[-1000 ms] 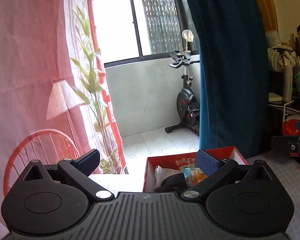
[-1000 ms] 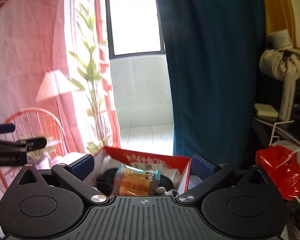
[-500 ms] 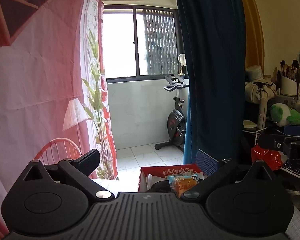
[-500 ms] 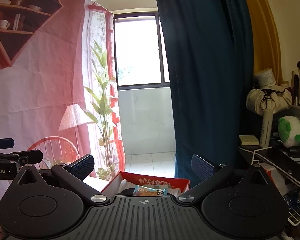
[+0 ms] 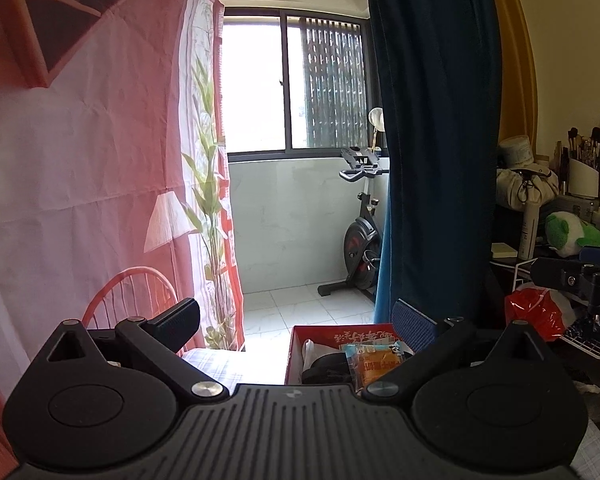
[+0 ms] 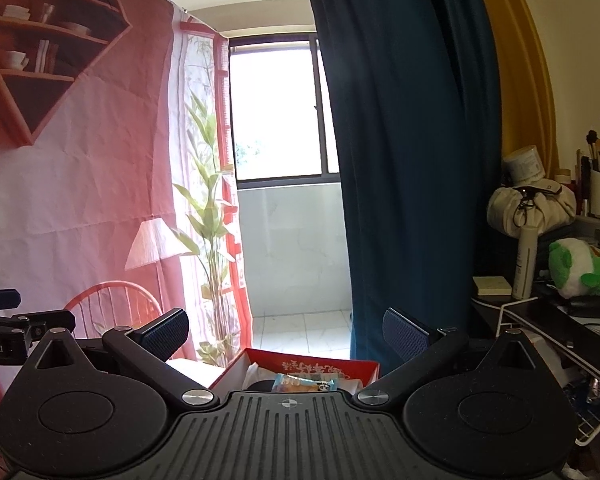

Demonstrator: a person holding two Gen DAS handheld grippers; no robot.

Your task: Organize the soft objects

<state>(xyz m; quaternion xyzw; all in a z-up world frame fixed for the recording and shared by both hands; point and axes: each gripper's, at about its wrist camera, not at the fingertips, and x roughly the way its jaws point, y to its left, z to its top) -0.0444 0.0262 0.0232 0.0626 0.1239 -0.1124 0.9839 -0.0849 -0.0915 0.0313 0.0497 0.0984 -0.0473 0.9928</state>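
Observation:
A red cardboard box (image 5: 300, 344) (image 6: 328, 362) sits low in both views, partly hidden behind the gripper bodies. Inside lie an orange-and-blue snack packet (image 5: 374, 362) (image 6: 304, 383), something black (image 5: 324, 368) and something white (image 5: 309, 350). My left gripper (image 5: 296, 320) is open and empty, raised above and behind the box. My right gripper (image 6: 286, 330) is also open and empty, lifted over the box's near side. In the left wrist view the right gripper's side (image 5: 572, 276) shows at the far right. A green plush toy (image 6: 580, 268) (image 5: 572, 232) lies on the cluttered shelf to the right.
A dark blue curtain (image 5: 432, 140) hangs behind the box. A pink printed backdrop (image 5: 80, 180) covers the left. An exercise bike (image 5: 360, 240) stands on the balcony. At the right are a white wire rack (image 6: 540, 332), a red plastic bag (image 5: 536, 312), bottles and brushes.
Both grippers have lifted and tilted upward, away from the box. The box and packet have dropped low in both views; more ceiling and wall show. Both stayed open.

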